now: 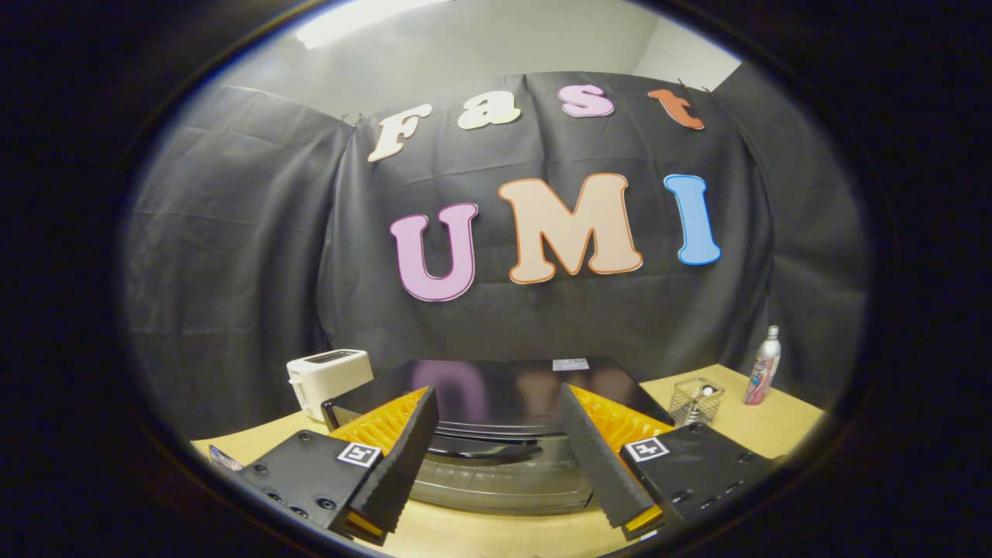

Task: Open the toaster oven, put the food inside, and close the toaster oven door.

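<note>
Far left on the wooden table [744,426], a white toaster [325,377] stands. The gripper [496,434] hovers with fingers spread wide, gripping nothing. Between and just beyond them sits the black toaster oven [496,391], door shut, handle [484,451] facing the fingers. Further right: a clear wire-patterned box [695,401], then a slim bottle [762,366].

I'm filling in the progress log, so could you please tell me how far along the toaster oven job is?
Nothing looks done yet: the toaster oven door appears closed, its handle untouched. In hand: the gripper is open, its fingers either side of the handle, holding nothing. Left: open the door, load the food, which I cannot make out, and close the door.
</note>
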{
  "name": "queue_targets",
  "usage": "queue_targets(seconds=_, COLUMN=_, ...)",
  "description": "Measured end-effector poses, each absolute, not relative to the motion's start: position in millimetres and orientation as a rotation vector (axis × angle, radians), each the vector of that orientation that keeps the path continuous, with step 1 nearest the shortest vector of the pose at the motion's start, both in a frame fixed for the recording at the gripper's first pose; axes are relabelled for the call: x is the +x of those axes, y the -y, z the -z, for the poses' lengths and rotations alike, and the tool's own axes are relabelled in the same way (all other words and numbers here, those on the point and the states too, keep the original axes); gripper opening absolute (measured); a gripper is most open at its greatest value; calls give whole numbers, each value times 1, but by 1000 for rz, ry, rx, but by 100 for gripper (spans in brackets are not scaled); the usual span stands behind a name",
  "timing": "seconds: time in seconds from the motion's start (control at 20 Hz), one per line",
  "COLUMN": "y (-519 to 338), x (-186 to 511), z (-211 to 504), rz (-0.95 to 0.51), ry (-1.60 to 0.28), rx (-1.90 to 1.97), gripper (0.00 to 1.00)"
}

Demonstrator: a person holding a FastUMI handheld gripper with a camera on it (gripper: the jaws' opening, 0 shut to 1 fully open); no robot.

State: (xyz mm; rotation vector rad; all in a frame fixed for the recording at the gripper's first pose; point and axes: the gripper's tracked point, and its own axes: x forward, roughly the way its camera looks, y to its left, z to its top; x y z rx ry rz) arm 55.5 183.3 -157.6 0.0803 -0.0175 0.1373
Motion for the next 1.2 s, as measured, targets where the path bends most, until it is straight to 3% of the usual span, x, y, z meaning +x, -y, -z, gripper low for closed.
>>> queue_targets(seconds=0.3, y=-193, x=72, z=190, rz=-138, ry=-49, rx=48, gripper=97)
queue_targets(seconds=0.7, y=-192, x=69, z=189, rz=-126, ry=33, rx=111, gripper=94)
queue_targets(seconds=1.2, y=-191, x=-6, z=210, rz=-122, ry=26, rx=71, gripper=91)
